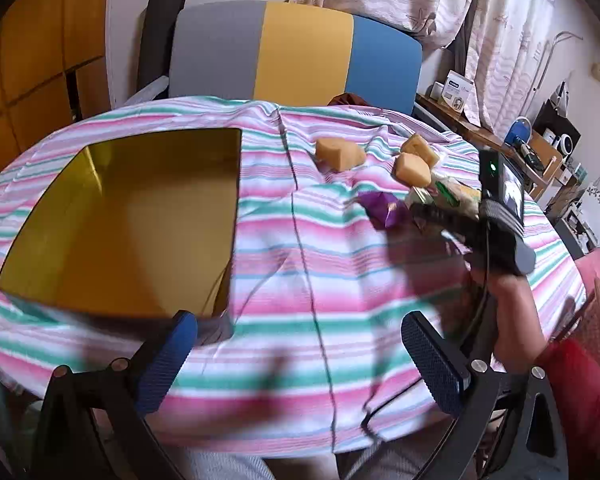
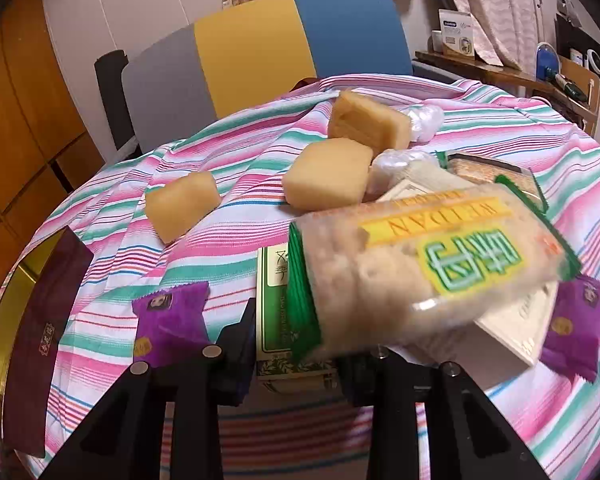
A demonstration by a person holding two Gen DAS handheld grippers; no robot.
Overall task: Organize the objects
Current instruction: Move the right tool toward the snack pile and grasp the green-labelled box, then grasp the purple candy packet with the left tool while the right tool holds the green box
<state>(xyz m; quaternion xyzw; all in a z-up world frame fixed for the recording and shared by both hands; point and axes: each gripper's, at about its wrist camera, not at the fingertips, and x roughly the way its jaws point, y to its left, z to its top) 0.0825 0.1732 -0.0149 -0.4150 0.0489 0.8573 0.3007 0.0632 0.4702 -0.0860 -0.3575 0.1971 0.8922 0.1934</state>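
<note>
Tablecloth with pink, green and white stripes is taking up most of both views, rumpled and running under everything. Next biggest is the gold-lined box, sitting open just ahead and to the left of the left gripper, shiny inside with nothing showing in it. That gripper's blue pads are standing wide apart over bare cloth, nothing between them.

Right gripper is clamping down on a clear cracker packet, see-through wrapper with green crimped ends, a yellow strip of lettering and a green-and-yellow label, pale crumbly cake showing through. It's sticking out ahead and to the right of the fingers, tilted, and a bit blurred. The grip itself is mostly hidden behind the packet, but the jaws are drawn in tight on its green end.

Under the packet a green-and-cream box is lying directly ahead of the right gripper, with a white box off to the right. A dark maroon lid is leaning at far left.

Further ahead three yellow pastries are sitting on the cloth, one apart to the left. Two purple sachets are lying either side of the right gripper.

A person's hand is holding the right gripper's handle in the left view.
</note>
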